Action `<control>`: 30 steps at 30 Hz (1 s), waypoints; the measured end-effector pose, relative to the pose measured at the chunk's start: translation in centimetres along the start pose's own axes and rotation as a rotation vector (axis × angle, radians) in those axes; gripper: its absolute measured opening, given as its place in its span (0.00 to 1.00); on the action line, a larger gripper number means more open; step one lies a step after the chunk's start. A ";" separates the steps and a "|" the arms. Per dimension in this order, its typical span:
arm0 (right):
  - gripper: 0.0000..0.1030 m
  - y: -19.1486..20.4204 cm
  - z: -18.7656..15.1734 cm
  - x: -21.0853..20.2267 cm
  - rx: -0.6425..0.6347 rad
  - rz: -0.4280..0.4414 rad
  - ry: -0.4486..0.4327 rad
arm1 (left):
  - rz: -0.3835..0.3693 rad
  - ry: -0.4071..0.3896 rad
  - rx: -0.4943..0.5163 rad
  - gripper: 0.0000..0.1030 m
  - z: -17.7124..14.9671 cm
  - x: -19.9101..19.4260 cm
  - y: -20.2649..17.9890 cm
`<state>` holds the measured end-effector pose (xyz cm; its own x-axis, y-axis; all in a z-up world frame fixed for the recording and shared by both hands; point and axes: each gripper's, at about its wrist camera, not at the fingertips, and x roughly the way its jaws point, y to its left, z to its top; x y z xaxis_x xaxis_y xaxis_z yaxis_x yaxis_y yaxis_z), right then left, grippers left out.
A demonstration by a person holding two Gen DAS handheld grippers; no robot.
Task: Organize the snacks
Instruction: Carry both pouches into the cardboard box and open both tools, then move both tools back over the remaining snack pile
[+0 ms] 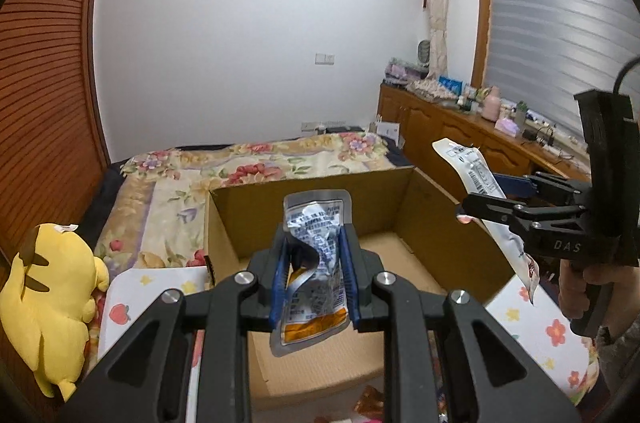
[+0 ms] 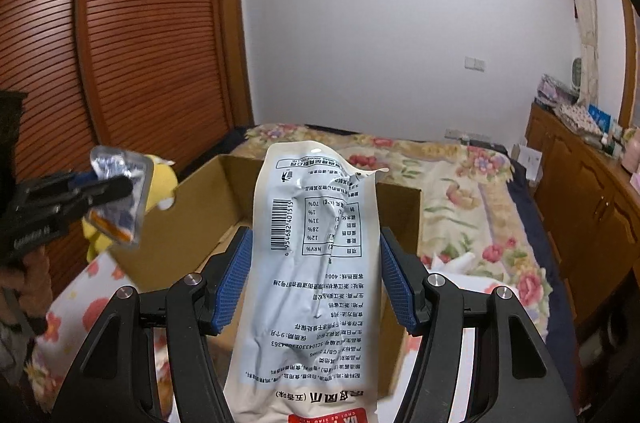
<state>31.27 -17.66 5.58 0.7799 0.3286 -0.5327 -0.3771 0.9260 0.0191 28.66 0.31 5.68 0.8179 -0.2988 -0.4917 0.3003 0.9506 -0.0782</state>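
My left gripper (image 1: 314,251) is shut on a small silver snack pouch (image 1: 314,263) with blue print and an orange end, held above the open cardboard box (image 1: 400,195). My right gripper (image 2: 316,263) is shut on a long white snack bag (image 2: 308,283) with a barcode, also held over the box (image 2: 208,207). The right gripper with its bag (image 1: 480,179) shows at the right of the left wrist view. The left gripper with its pouch (image 2: 120,199) shows at the left of the right wrist view. The box floor looks bare.
The box sits on a bed with a floral cover (image 1: 248,163). A yellow plush toy (image 1: 52,299) lies to its left. A floral sheet (image 1: 540,327) lies under the box. Wooden cabinets (image 1: 460,131) line the right; a slatted wardrobe (image 2: 100,43) stands on the left.
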 end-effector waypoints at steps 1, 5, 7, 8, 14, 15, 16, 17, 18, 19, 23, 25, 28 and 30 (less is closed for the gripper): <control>0.61 -0.1 0.0 0.7 0.002 -0.005 0.016 | 0.000 0.010 -0.002 0.21 -0.1 0.4 0.1; 0.62 0.0 -0.6 2.7 -0.003 -0.030 0.067 | 0.003 0.043 -0.012 0.21 -0.9 1.7 -0.2; 0.62 0.1 -1.1 3.4 -0.005 -0.038 0.087 | 0.003 0.066 -0.015 0.22 -1.3 2.3 -0.3; 0.63 0.0 -1.2 3.7 -0.005 -0.038 0.097 | 0.004 0.078 -0.014 0.24 -1.5 2.5 -0.4; 0.73 0.6 -1.9 4.6 -0.017 -0.048 0.132 | 0.000 0.098 -0.008 0.47 -2.1 2.7 -1.1; 0.73 0.6 -1.9 4.6 -0.013 -0.043 0.131 | 0.004 0.104 -0.005 0.47 -2.2 2.7 -1.2; 0.74 0.6 -2.0 4.5 -0.009 -0.040 0.125 | 0.008 0.105 -0.002 0.48 -2.3 2.6 -1.2; 0.74 0.5 -1.9 4.4 -0.006 -0.034 0.123 | 0.012 0.105 0.004 0.48 -2.5 2.4 -1.4; 0.74 0.6 -1.9 4.3 -0.004 -0.029 0.121 | 0.016 0.105 0.012 0.48 -2.7 2.2 -1.5; 0.74 0.6 -2.0 3.9 0.000 -0.027 0.115 | 0.020 0.105 0.018 0.48 -2.8 2.0 -1.6; 0.73 1.2 -2.6 1.5 -0.003 0.009 0.072 | 0.021 0.103 0.037 0.50 -4.0 0.8 -2.2; 0.74 1.8 -3.5 -0.2 -0.010 0.027 0.048 | 0.013 0.102 0.044 0.52 -4.2 0.3 -2.4; 0.74 2.7 -5.0 -2.4 -0.018 0.045 0.025 | 0.001 0.092 0.041 0.66 -4.9 -0.7 -2.8; 0.74 3.1 -6.0 -3.5 -0.018 0.059 0.016 | -0.003 0.074 0.032 0.75 -5.3 -1.4 -3.0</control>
<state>24.33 -17.05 2.43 0.7477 0.3795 -0.5449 -0.4312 0.9015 0.0362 24.02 -1.65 2.01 0.7785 -0.2937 -0.5546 0.3192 0.9462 -0.0530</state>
